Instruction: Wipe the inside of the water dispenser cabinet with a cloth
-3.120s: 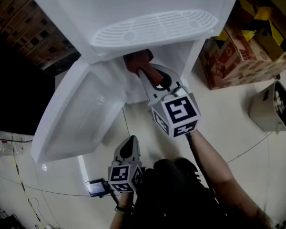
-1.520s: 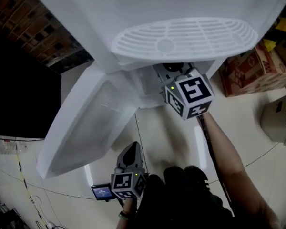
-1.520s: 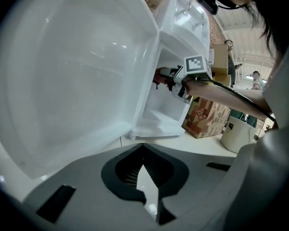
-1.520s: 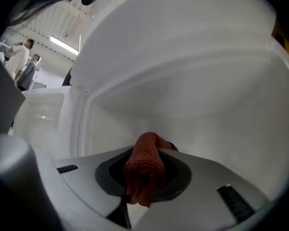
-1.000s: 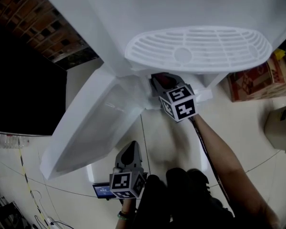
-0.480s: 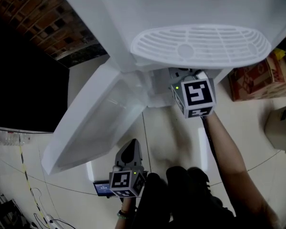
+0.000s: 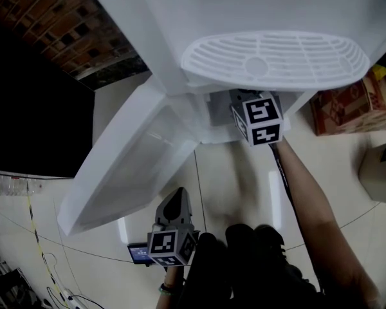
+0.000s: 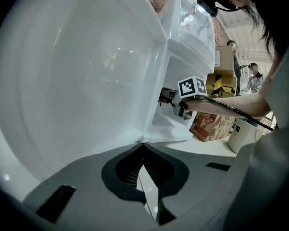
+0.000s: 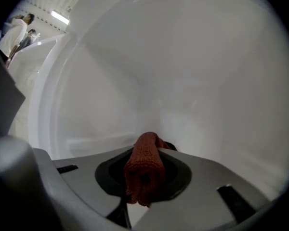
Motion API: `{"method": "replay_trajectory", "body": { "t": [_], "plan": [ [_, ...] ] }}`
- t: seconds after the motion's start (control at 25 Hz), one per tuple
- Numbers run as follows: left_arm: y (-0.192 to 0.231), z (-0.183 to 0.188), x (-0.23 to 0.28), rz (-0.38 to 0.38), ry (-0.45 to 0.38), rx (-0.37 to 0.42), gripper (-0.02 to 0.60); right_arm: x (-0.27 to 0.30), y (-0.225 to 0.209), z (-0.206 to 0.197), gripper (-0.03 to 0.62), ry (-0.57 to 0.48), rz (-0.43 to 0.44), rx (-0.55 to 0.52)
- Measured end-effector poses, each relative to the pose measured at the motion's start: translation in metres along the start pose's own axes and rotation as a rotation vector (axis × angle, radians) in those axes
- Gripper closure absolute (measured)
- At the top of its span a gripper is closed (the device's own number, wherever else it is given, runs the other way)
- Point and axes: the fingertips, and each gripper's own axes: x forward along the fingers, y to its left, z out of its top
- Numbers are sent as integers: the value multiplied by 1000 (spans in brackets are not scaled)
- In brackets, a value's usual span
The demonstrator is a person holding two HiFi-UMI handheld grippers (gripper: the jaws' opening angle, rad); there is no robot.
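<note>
Two tools are in view. The right tool [image 9: 143,179] is reached into the cabinet [image 9: 197,66] of the water dispenser [image 7: 212,11]. Its jaws are clamped on a rust-red cloth [image 9: 144,170], which is bunched between them and stands out past their tips. Smooth white walls close round this tool from 9 through 12 to 3 o'clock, with a low ledge [image 9: 101,141] across the 9 o'clock side. It cannot be told whether the cloth touches the back wall.

From the head view, the cabinet mouth is roofed at 12 o'clock by the slotted drip tray [image 7: 276,56], just above the tool's marker cube. The door [image 7: 128,166] is swung wide toward 8 o'clock, leaving the mouth unobstructed. Bare floor [image 7: 235,179] lies between the door's edge and the forearm [image 7: 302,192].

The left tool [image 7: 174,205] is held low at 6 o'clock, well apart from the cabinet. Its jaws are closed on nothing and pointed at the door's inner face.

At 3 o'clock a cardboard box [image 7: 354,105] stands beside the dispenser, with a pale bin [image 7: 381,172] near it. A small device with a blue screen [image 7: 138,254] lies on the floor just beside the left tool.
</note>
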Motion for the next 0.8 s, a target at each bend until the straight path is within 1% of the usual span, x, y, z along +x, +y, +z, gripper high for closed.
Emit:
{"method": "replay_trajectory", "body": {
  "t": [0.08,0.2,0.28,0.32,0.4,0.56,0.64,0.72,0.8],
  "plan": [
    [1,0,0,3,-2,-3,597,2,4,-33,514,99,13,29],
    [1,0,0,1,0,-5,597,1,9,-77,516,224,29,43],
    [0,-1,0,-1,1,-4,595,-2,13,-91,514,267,36,42],
    [0,-1,-1,-2,1,-3,597,-3,11,-92,515,267,29,38],
    [0,0,-1,-2,0,-1,597,-7,1,-74,514,212,-17,33],
    [2,1,-1,3,-6,-6,597,-29,-35,12,514,-35,-170,36],
    [2,1,0,2,-6,-7,595,-43,-51,50,514,-139,-225,47],
    [0,0,0,-2,-6,-6,595,-49,-63,73,514,-200,-250,58],
    [-1,-1,0,-6,-3,-3,597,-45,-70,77,515,-212,-251,41]
  ]
}}
